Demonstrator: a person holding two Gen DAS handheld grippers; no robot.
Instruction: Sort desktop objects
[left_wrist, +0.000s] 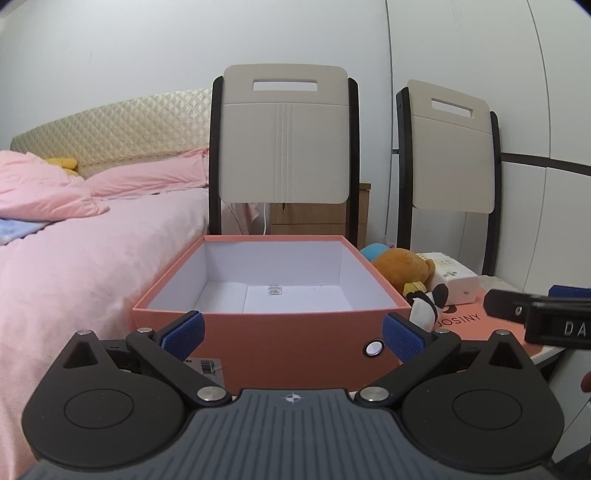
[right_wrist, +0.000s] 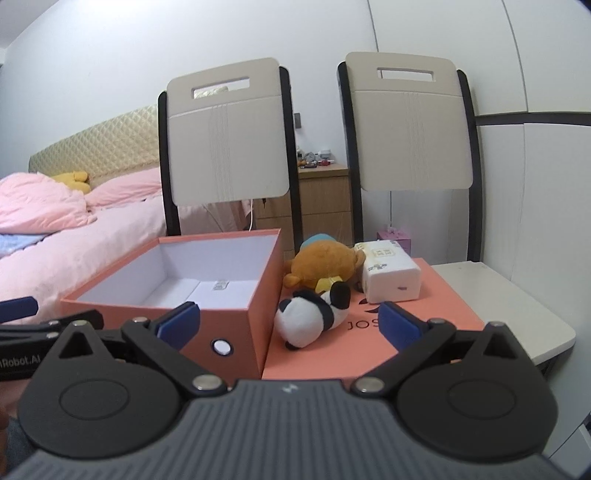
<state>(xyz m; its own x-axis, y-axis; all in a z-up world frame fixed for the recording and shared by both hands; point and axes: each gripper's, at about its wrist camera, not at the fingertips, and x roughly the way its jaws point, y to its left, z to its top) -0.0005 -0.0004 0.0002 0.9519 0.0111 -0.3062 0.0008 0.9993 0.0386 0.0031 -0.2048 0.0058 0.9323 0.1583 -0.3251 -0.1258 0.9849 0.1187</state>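
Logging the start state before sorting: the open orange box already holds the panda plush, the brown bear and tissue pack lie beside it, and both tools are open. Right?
Not quite. The orange box holds no toy; only a small label lies on its floor. The panda plush lies outside it on the orange lid, as the right wrist view shows. The brown bear and tissue pack are beside the box, and the left tool and right tool are open.

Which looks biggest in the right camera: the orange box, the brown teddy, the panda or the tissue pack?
1. Orange box
2. Brown teddy, partly hidden
3. Panda and tissue pack look alike; the panda is nearer, so unsure.
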